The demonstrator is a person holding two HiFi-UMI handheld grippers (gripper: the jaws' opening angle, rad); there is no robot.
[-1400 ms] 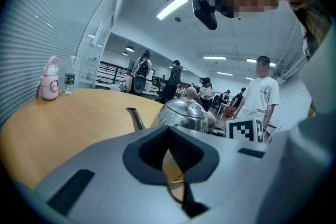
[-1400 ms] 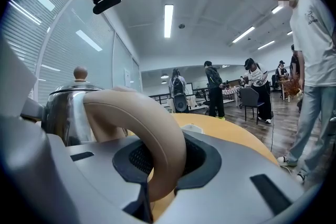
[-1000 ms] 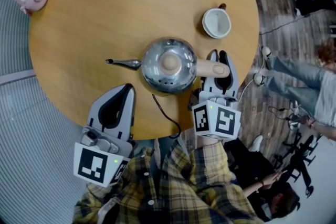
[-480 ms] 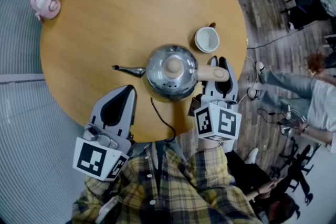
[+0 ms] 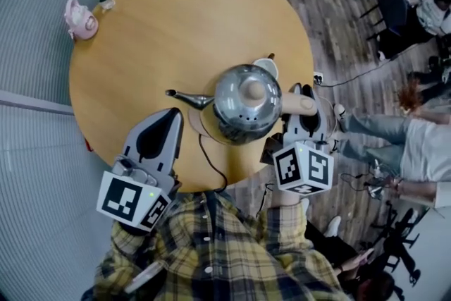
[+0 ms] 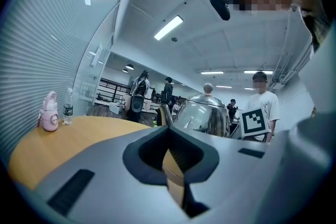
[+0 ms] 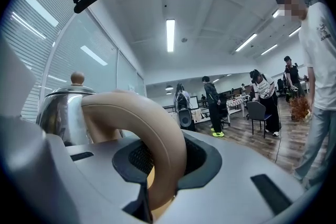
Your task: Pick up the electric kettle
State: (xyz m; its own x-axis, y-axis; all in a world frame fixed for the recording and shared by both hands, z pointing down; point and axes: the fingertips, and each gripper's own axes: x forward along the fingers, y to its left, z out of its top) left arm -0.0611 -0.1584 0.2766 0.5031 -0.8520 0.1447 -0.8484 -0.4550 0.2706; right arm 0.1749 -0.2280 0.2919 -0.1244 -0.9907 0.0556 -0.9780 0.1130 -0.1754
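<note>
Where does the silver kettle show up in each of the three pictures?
Head view: kettle at the centre.
Left gripper view: kettle right of centre, beyond the jaws.
Right gripper view: kettle at left, handle between the jaws.
Shared landmark: the lid's knob.

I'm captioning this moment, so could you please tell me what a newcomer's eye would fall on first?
The shiny steel kettle at the near edge of the round wooden table, its tan handle clamped in the right gripper. Next, the left gripper, shut and empty, beside it.

Yellow plaid shirt; grey left tongs, right tongs bearing marker cubes.
</note>
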